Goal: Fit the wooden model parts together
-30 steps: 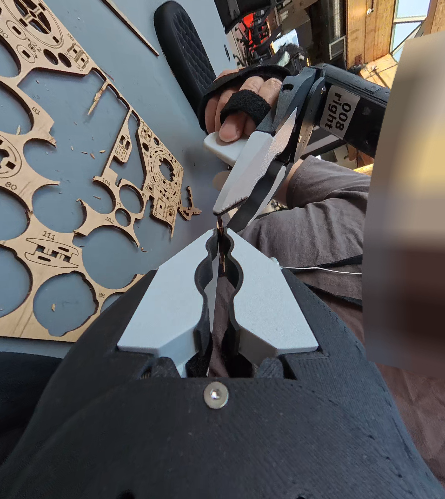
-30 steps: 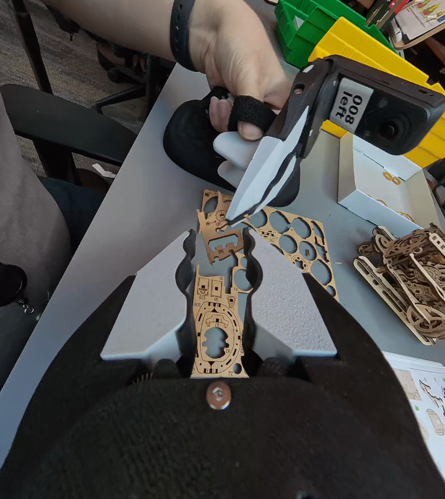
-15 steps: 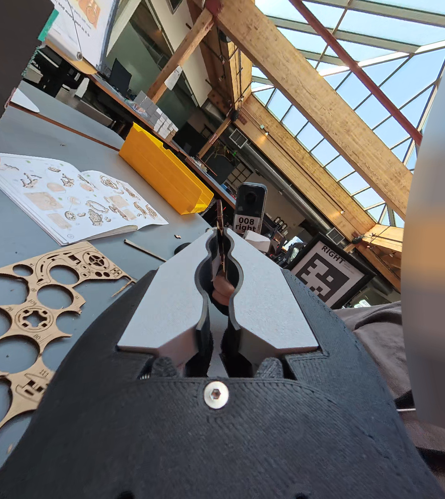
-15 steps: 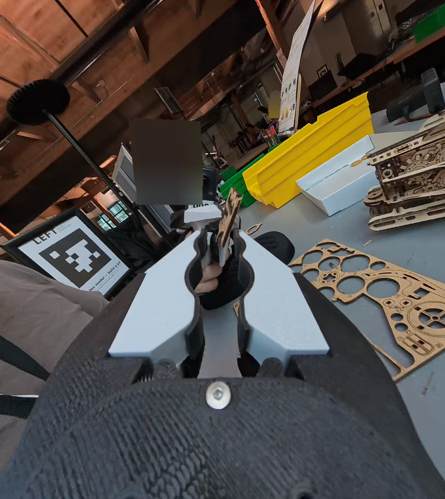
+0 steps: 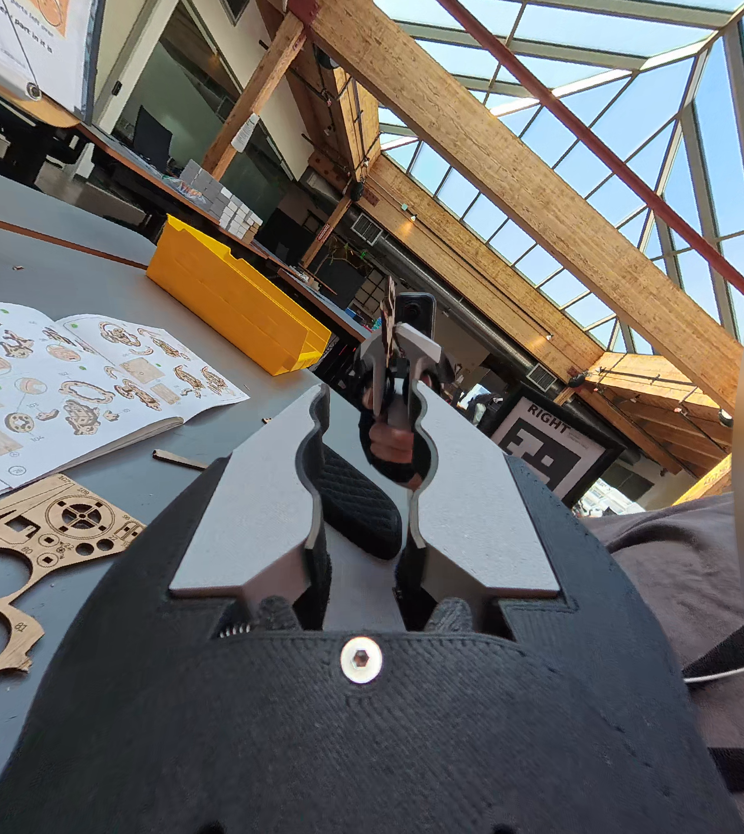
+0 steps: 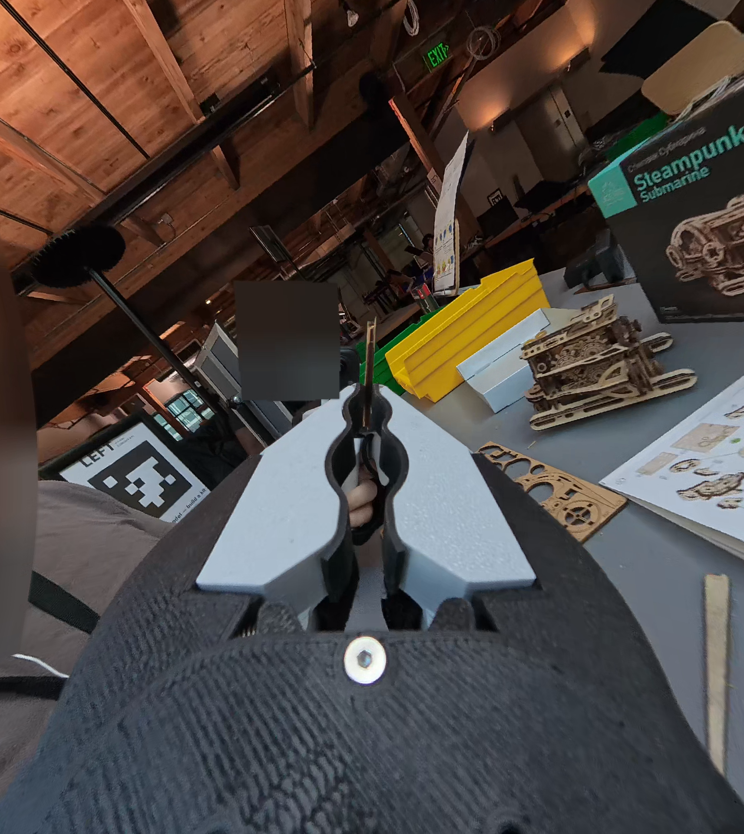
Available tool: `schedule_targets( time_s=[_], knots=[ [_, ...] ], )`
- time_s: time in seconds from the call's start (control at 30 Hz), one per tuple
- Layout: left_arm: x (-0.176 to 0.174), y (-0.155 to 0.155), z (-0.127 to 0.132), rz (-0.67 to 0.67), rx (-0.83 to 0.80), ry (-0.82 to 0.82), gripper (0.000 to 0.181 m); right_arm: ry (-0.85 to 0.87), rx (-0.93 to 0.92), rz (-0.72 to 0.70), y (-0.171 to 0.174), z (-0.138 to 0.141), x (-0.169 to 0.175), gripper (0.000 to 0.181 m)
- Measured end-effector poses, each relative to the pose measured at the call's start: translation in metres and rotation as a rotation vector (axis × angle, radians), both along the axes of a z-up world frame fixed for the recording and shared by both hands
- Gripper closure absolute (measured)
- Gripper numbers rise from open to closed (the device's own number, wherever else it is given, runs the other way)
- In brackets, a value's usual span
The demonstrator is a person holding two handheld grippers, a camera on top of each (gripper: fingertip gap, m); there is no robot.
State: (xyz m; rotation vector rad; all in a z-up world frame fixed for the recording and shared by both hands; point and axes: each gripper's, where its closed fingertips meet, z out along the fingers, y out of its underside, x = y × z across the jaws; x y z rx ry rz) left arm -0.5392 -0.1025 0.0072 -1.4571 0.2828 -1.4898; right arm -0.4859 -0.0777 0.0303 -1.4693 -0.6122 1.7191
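Grey worktable (image 6: 631, 428) is carrying the half-built wooden model (image 6: 595, 365), punched sheets and instruction booklet (image 5: 67, 388). Right gripper (image 6: 366, 397) is pinching a thin wooden part (image 6: 369, 361) edge-on, sticking up past its tips. Left gripper (image 5: 372, 397) is sitting spread apart, gripping nothing. Advice: keep the pinch firm, rotate the part flat-on before aligning its tabs; thin ply is likely snapping under side load.

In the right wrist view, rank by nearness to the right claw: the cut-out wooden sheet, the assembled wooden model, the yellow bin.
1. Cut-out wooden sheet: flat on the table, just right of the right claw.
2. Assembled wooden model: farther back, on the right.
3. Yellow bin: farthest, behind the white box.
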Motion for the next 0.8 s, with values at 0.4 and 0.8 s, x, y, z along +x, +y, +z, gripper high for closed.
schedule_targets(
  time_s=[0.4,0.8],
  knots=[
    [-0.091,-0.019,0.046,0.244,0.161,0.149,0.157,-0.206,0.045,-0.237,0.059,0.067,0.188,0.181],
    [-0.117,-0.007,0.072,0.402,0.174,0.313,0.162,-0.159,0.014,-0.435,0.106,0.055,0.313,0.18]
  ],
)
